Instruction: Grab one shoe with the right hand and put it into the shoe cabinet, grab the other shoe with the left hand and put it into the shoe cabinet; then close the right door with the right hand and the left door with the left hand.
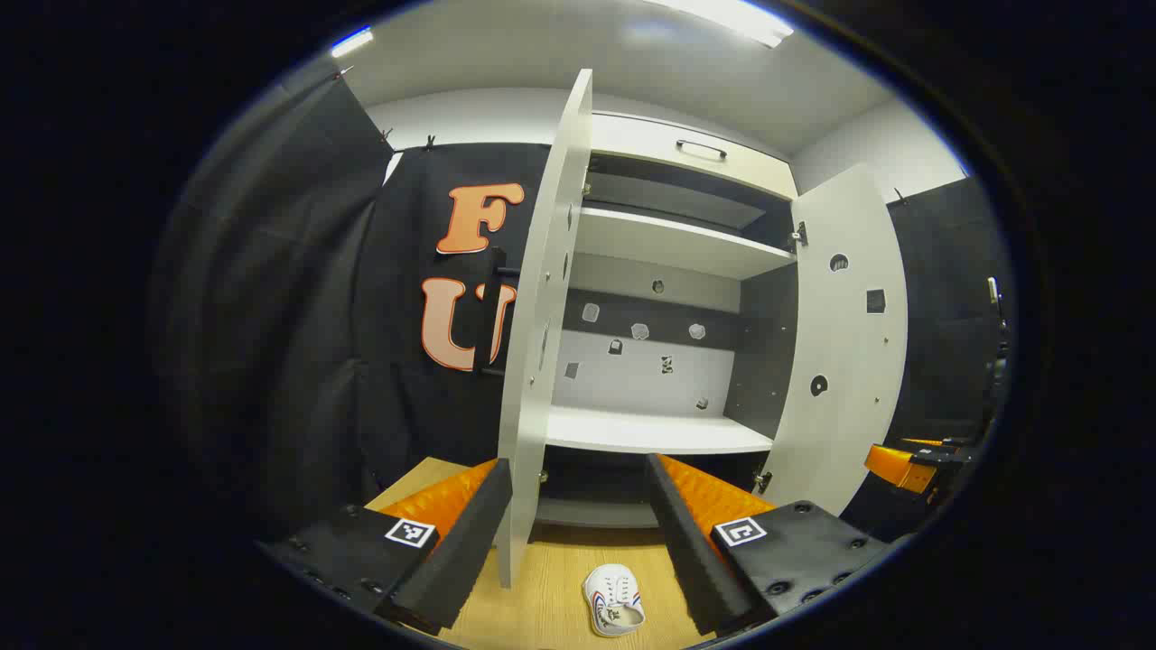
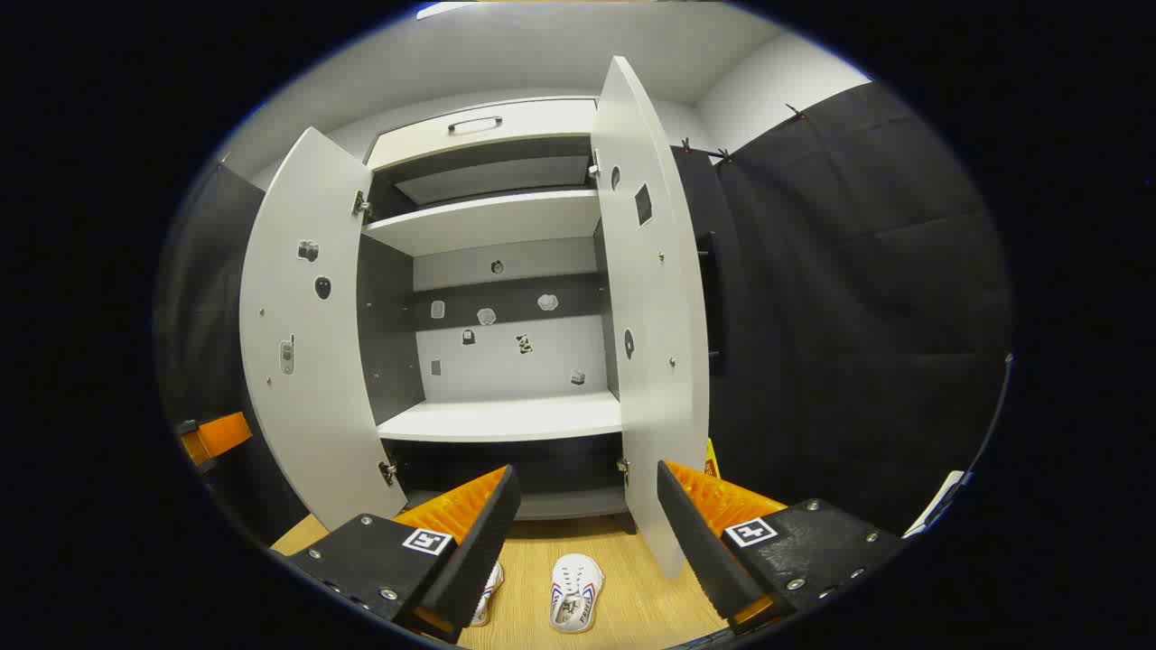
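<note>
Right, both shoes on floor (image 2: 542, 623) before shoe cabinet (image 2: 506, 420): one shoe (image 2: 574, 591) between right gripper (image 2: 587, 533) fingers, other shoe (image 2: 488, 591) beside. Left gripper (image 1: 578, 528) jaws apart, right too, ready for grab. Left door (image 2: 312, 334), right door (image 2: 655, 307) swung wide for loading.

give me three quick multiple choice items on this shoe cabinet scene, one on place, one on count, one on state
1. Where are the shoes?
A. on the floor before the cabinet
B. on the middle shelf
C. in a gripper

2. How many shoes show in the right gripper view?
A. none
B. two
C. four

3. How do the cabinet doors stand?
A. both shut
B. one shut
C. both open

Answers:
1 A, the shoes lie on the wooden floor below the cabinet.
2 B, one shoe lies between the fingers, another peeks from behind a finger.
3 C, both doors swing outward and the shelves show.
</note>
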Demonstrator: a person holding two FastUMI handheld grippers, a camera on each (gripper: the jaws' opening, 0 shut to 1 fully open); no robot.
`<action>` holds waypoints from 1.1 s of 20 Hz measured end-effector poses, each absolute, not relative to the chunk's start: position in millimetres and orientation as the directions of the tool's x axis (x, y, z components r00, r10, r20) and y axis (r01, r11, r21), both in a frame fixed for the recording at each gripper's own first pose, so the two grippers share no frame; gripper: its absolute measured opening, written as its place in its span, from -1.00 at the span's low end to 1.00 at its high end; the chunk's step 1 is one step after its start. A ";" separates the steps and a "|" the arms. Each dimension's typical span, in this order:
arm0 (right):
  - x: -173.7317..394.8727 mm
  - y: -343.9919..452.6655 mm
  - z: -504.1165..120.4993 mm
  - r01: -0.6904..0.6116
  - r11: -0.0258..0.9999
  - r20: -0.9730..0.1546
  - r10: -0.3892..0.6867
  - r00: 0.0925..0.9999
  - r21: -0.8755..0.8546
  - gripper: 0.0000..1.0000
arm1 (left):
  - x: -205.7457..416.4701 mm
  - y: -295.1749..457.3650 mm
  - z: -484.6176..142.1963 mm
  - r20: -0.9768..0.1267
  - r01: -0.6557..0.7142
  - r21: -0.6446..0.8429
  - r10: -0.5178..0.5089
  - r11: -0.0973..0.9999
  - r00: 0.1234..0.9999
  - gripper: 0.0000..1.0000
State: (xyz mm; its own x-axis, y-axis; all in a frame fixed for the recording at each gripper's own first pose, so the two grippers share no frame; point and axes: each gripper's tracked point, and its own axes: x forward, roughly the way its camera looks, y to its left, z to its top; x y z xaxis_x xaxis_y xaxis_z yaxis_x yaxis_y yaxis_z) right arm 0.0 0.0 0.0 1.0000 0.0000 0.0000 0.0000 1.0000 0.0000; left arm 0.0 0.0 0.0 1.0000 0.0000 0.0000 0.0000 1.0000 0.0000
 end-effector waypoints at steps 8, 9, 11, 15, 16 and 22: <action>-7.5 -8.2 -0.4 0.018 1.000 0.004 -0.018 1.000 -0.013 0.88 | -6.4 -8.3 -3.8 -0.013 0.012 0.019 -0.012 1.000 1.000 0.93; -8.5 -9.0 -0.3 0.018 1.000 0.005 -0.018 1.000 -0.013 0.88 | -7.4 -8.8 -3.9 -0.014 0.012 0.021 -0.012 1.000 1.000 0.93; -11.6 -10.3 -2.7 0.017 1.000 0.000 -0.017 1.000 -0.014 0.87 | -11.5 -11.8 -4.6 -0.016 0.015 0.018 -0.015 1.000 1.000 0.93; -14.5 -8.4 -5.5 0.005 1.000 -0.011 -0.005 1.000 -0.016 0.87 | -16.0 -13.8 -2.6 -0.015 0.015 0.026 -0.015 1.000 1.000 0.92; -14.3 -6.8 -7.9 -0.001 1.000 -0.017 0.001 1.000 -0.014 0.88 | -17.1 -14.3 -2.5 -0.015 0.015 0.028 -0.015 1.000 1.000 0.93; -3.9 -2.8 -61.7 -0.003 1.000 -0.124 0.001 0.992 -0.012 0.88 | -24.0 -19.6 -2.3 -0.011 0.017 0.023 -0.016 1.000 1.000 0.99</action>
